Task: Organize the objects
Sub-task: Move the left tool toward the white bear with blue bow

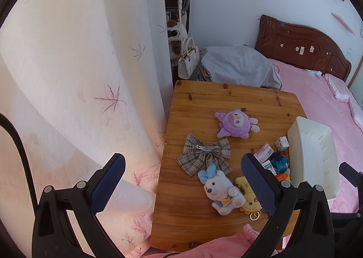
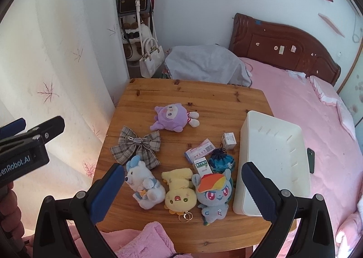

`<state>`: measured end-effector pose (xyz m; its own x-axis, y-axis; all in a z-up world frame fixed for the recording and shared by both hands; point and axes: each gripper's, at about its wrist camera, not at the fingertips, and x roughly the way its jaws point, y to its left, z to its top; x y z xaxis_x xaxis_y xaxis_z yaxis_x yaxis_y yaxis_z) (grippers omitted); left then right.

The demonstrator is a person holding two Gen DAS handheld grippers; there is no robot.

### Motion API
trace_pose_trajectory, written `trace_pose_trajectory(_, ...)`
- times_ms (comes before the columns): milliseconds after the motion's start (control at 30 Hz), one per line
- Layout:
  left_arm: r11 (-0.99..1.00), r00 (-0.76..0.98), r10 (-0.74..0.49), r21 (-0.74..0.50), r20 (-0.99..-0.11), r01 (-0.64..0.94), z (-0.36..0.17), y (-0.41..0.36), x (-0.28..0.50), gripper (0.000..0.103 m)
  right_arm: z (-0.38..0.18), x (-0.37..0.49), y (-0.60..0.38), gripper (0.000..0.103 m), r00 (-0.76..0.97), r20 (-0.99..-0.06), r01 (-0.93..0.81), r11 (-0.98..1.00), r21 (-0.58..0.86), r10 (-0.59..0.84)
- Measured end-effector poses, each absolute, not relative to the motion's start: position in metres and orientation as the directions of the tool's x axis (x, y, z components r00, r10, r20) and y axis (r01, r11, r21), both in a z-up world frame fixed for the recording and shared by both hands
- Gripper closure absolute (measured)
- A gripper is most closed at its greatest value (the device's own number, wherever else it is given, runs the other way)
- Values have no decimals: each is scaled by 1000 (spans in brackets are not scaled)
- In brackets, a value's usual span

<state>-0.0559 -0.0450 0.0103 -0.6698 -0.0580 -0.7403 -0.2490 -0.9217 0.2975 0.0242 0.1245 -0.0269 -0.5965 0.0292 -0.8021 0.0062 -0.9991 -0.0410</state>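
Note:
On the wooden table [image 2: 145, 99] lie a purple plush [image 2: 171, 117], a plaid bow [image 2: 137, 146], a white bear plush [image 2: 145, 186], a yellow plush [image 2: 179, 192], a blue rainbow-maned pony plush [image 2: 214, 194], a dark blue pouch [image 2: 221, 160] and small medicine boxes [image 2: 199, 151]. A white bin [image 2: 274, 160] stands at the table's right edge. My right gripper [image 2: 182, 186] is open and empty above the near plush toys. My left gripper [image 1: 182, 184] is open and empty, over the table's left edge; the bear [image 1: 221, 192] and bow [image 1: 205, 155] show between its fingers.
A white curtain [image 1: 79, 76] hangs left of the table. A pink bed [image 2: 306, 110] with a brown headboard lies to the right. A grey cloth bundle [image 2: 206, 65] sits behind the table. Bags hang on a rack [image 2: 133, 8] at the back. A phone [image 2: 310, 160] lies on the bed.

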Motion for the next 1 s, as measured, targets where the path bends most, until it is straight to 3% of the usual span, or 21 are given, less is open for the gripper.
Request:
trace_pose_trajectory(200, -891, -636, -32, 310, -771, -331, 4, -42, -67, 1, -25, 38, 122, 0, -609, -789, -47, -997, -59, 75)
trace_pose_trajectory(533, -850, -539, -13, 293, -842, -438, -15, -36, -70, 1, -25, 67, 133, 0, -606, -794, -105, -994, 29, 41)
trace_pose_trajectory(1000, -880, -421, -113, 288, -900, -379, -49, -34, -103, 1, -29, 73, 143, 0, -630, -774, 8, -996, 85, -71)
